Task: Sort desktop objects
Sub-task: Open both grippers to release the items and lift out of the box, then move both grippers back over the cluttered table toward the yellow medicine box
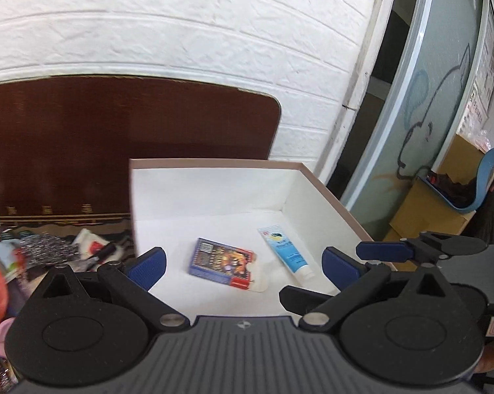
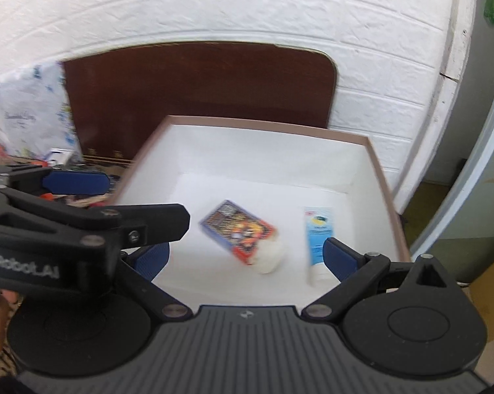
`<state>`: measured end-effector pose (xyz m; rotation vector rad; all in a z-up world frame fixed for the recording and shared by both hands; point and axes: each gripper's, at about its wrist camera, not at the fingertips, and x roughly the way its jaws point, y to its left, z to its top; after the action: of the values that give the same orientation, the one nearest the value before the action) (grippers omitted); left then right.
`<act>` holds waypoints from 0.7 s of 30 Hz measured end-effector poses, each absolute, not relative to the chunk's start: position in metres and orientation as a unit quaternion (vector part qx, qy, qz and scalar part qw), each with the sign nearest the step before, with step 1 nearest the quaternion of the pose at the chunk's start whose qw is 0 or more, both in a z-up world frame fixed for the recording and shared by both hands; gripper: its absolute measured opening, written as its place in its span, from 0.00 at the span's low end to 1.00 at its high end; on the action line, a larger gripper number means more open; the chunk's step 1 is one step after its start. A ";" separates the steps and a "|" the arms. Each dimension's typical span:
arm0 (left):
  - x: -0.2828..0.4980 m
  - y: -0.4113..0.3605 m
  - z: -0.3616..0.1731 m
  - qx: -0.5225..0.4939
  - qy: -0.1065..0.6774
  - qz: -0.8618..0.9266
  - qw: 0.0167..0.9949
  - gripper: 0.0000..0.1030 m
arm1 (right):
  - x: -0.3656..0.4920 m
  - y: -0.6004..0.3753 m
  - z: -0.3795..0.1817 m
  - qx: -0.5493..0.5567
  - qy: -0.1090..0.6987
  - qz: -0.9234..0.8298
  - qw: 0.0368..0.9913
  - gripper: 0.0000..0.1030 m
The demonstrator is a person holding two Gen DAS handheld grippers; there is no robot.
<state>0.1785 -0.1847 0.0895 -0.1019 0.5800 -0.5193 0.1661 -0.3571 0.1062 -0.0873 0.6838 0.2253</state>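
An open white box with a brown rim [image 1: 325,184] [image 2: 375,161] stands on the table. In it lie a blue and red card pack [image 1: 222,264] [image 2: 238,229], a blue and white tube [image 1: 286,252] [image 2: 317,239] to its right, and a small white object [image 1: 258,282] [image 2: 270,256] touching the pack. My left gripper [image 1: 243,267] is open and empty above the box's near side. My right gripper [image 2: 245,257] is open and empty over the box. The left gripper's finger [image 2: 76,180] shows at the left of the right wrist view.
Several loose items [image 1: 50,249] lie in a heap on the patterned table left of the box. A dark brown board [image 1: 132,124] leans on the white brick wall behind. A printed white bag [image 2: 30,111] stands far left. Cardboard boxes [image 1: 444,197] and a glass door are at right.
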 end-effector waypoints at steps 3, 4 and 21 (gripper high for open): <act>0.155 -0.162 0.091 -0.050 0.260 -0.240 0.934 1.00 | 0.145 -0.341 0.107 -0.046 0.320 0.129 0.938 0.95; 0.146 -0.155 0.090 -0.048 0.252 -0.234 0.938 1.00 | 0.138 -0.334 0.107 -0.049 0.315 0.136 0.938 0.95; 0.029 -0.049 0.032 -0.049 0.206 -0.164 0.963 1.00 | 0.016 -0.226 0.053 -0.078 0.232 0.219 0.944 0.95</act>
<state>0.0291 -0.0490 0.0316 -0.0995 0.4171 -0.3326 0.0155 -0.2262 0.0531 -0.1600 0.4736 0.4470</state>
